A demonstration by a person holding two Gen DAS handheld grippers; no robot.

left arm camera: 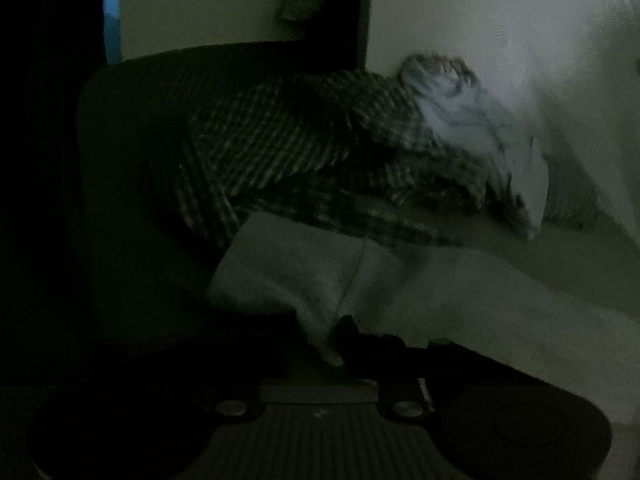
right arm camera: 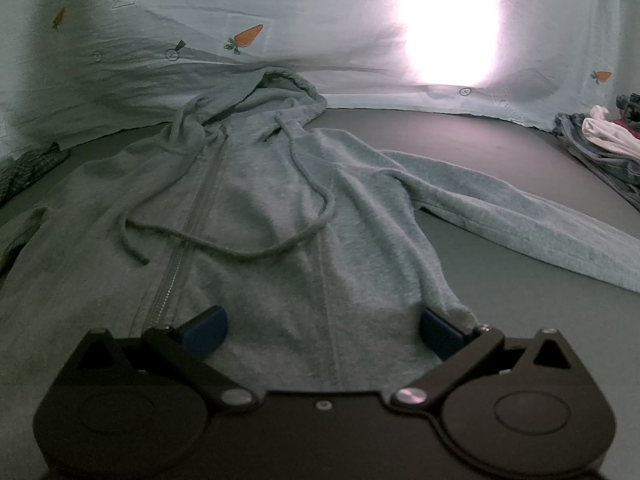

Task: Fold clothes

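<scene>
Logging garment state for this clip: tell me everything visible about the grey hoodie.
The grey hoodie is a fleecy-looking zip-front top lying face up and roughly flat on the dark surface. Its zipper runs up the front and looks closed. The hood bunches against the carrot-print sheet. The drawstring loops loosely across the chest. One sleeve stretches out sideways. The open right gripper straddles the hem. In the dim left wrist view, the left gripper seems to pinch pale cloth, possibly this hoodie.
</scene>
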